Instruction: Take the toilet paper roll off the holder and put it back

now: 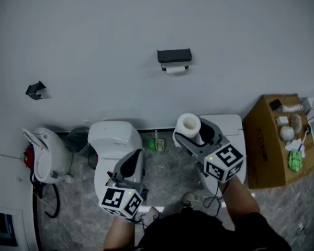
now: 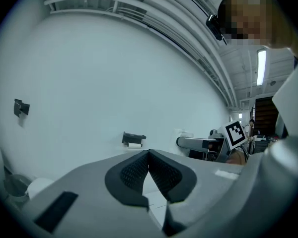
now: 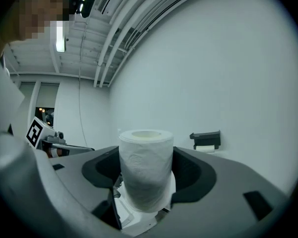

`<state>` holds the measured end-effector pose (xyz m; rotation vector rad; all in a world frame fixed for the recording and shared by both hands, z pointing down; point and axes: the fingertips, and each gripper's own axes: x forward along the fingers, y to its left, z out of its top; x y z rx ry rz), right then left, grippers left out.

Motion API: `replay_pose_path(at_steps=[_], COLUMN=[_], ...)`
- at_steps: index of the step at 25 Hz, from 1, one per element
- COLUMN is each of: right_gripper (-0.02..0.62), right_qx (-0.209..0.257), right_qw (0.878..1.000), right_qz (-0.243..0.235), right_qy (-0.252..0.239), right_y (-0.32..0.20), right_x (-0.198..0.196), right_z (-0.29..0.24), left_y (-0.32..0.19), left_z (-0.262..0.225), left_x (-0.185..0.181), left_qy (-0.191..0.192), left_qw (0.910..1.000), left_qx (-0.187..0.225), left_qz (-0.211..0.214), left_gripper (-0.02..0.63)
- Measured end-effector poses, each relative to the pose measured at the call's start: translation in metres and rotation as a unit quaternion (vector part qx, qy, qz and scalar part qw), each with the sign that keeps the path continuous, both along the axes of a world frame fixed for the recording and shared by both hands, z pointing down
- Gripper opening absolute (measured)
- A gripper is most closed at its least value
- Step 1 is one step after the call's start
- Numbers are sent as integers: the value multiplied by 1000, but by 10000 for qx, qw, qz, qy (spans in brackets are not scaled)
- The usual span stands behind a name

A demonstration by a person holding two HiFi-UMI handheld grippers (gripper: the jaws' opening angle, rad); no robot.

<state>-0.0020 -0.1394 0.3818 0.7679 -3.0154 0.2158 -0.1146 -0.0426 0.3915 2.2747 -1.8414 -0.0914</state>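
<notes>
Right gripper view shows the toilet paper roll (image 3: 145,157) standing upright between the jaws of the right gripper (image 3: 147,163). The jaws are set wide and their dark pads press on the roll's two sides, so it is held clear of everything else. Left gripper view shows the left gripper (image 2: 149,157) with its jaws pressed fully together and nothing between them. In the head view the black holder (image 1: 174,58) sits on the wall at twelve o'clock from the roll and well apart from it, with a small white scrap showing just under it. The toilet (image 1: 112,137) lies at nine o'clock and a cardboard box (image 1: 267,150) at three o'clock. The roll is off the holder, so I judge the first half done and the return the step in hand. The next move calls for carrying the roll up to the wall, turning its hollow core in line with the holder's arm, and sliding it on before the jaws let go. How that arm is shaped cannot be made out from here. No brand or label is readable: print on the box's side is too faint, and the cubes on the grippers bear only black-and-white square patterns.
</notes>
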Motion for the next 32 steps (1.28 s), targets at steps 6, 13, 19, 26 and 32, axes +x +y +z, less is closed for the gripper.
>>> replay_pose_path(at_steps=[6,13,19,26,32], right_gripper=[296,296,296,296,296], right_qx=[24,16,-77,-19,-33], right_qw=[9999,9991,9919,9780,9766], right_qz=[-85,406,1231,2059,2138], right_qy=[80,124,303,339,226], right_y=[63,127,161,197,215], right_x=[-72,-103,-65,22,71], right_z=[-4,-3,1,-16,-22], left_y=[61,112,114,129,143], left_z=[-3,0,7,-13,-20], left_x=[-73,-118,-85,-8,37], left_qy=[109,259,565,676,581], left_qw=[9998,9990,9901,9755,9751], left_qx=[109,197,171,338,339], left_qz=[-132,315,1274,2067,2112], left_gripper=[3,3,4,3,3])
